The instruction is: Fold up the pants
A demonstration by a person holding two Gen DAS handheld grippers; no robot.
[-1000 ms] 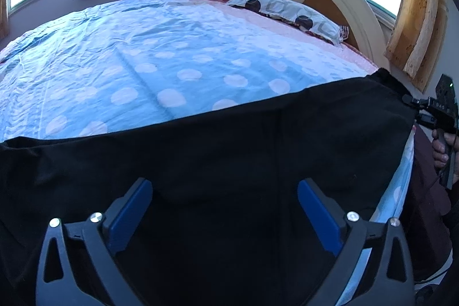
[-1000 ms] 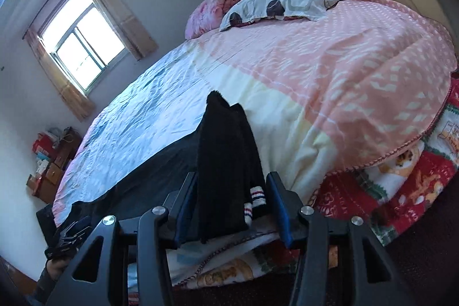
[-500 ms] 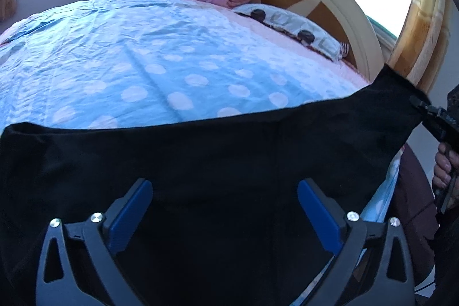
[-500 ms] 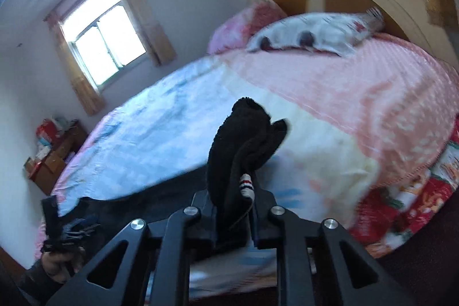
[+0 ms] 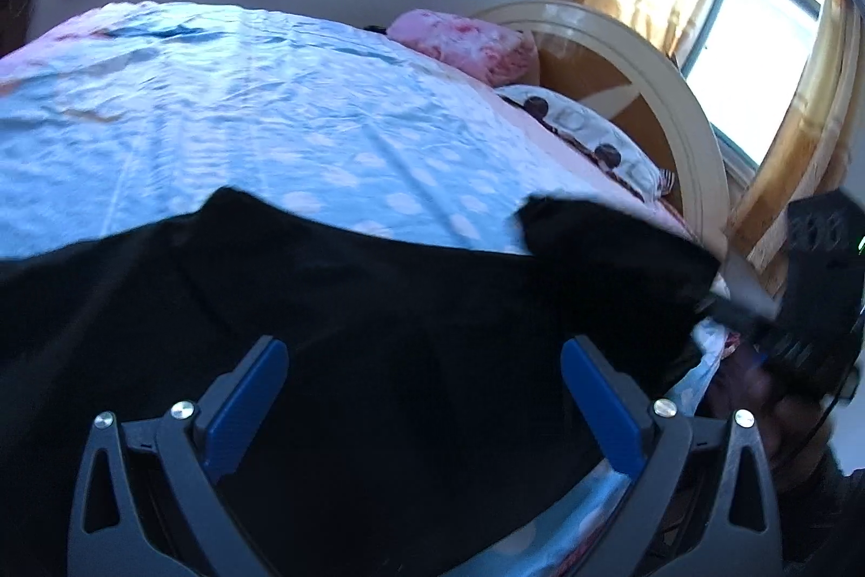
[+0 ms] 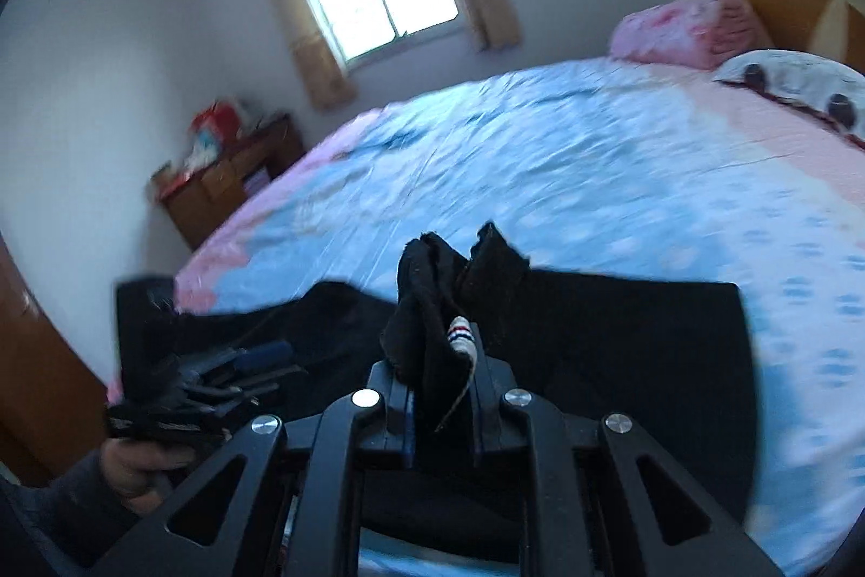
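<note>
Black pants spread along the near edge of the bed.
The right gripper is clamped on a bunched end of them (striped tag showing); the left gripper hangs released over the cloth, toward the bed's foot.

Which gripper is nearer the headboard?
Right. The right gripper grips the pants on the side toward the headboard; the left gripper is farther down the bed.
</note>
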